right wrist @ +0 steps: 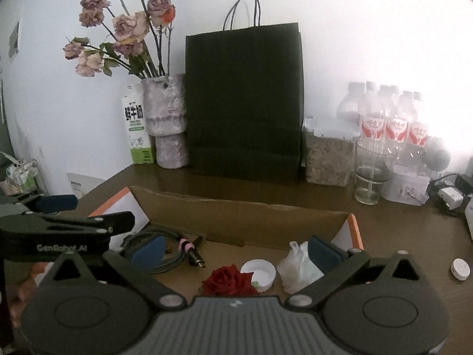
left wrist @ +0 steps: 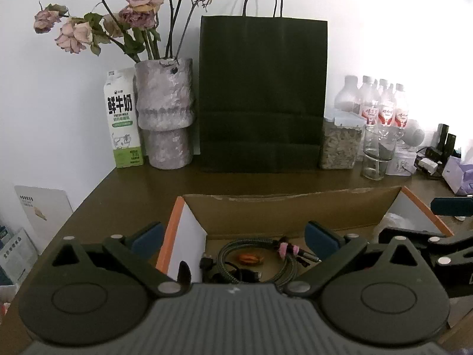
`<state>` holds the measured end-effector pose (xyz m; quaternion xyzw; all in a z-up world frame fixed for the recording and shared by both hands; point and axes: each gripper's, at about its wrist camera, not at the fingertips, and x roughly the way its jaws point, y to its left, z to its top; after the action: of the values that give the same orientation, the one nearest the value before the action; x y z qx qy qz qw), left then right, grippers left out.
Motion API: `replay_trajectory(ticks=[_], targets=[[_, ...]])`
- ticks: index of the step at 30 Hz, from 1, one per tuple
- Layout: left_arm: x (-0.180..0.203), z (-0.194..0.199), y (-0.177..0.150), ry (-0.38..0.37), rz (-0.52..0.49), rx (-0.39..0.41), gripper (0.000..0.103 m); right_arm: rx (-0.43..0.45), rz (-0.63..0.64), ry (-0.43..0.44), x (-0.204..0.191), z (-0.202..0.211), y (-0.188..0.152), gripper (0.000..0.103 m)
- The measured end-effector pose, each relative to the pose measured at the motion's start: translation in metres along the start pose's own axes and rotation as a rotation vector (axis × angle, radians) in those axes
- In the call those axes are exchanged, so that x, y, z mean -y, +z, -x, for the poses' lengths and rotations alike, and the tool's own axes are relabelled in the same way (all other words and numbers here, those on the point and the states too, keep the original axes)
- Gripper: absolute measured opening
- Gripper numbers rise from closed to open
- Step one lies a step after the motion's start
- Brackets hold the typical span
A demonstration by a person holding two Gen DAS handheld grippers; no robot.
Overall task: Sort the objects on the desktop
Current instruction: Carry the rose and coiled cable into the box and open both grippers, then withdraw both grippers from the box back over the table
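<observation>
Cardboard box (right wrist: 245,222) holds cable (left wrist: 251,254), rose (right wrist: 227,281), cap (right wrist: 258,270), tissue wad (right wrist: 298,269). Left gripper (left wrist: 233,236) and right gripper (right wrist: 235,250) hover over it, jaws apart, empty. Risk: pads snag cable coil or crush rose on descent.

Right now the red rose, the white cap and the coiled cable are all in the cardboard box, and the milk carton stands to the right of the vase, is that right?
Not quite. The milk carton stands left of the vase, as both wrist views show. The red rose, white cap and coiled cable are in the cardboard box.
</observation>
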<state>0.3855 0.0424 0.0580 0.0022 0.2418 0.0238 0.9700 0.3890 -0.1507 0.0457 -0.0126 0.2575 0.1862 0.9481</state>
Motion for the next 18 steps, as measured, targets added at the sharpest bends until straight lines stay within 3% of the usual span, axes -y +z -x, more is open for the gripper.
replay_trajectory(ticks=[18], targets=[[-0.002,0.042,0.004,0.016,0.016,0.079,0.103,0.045,0.047,-0.002,-0.015,0.031,0.003,0.103]])
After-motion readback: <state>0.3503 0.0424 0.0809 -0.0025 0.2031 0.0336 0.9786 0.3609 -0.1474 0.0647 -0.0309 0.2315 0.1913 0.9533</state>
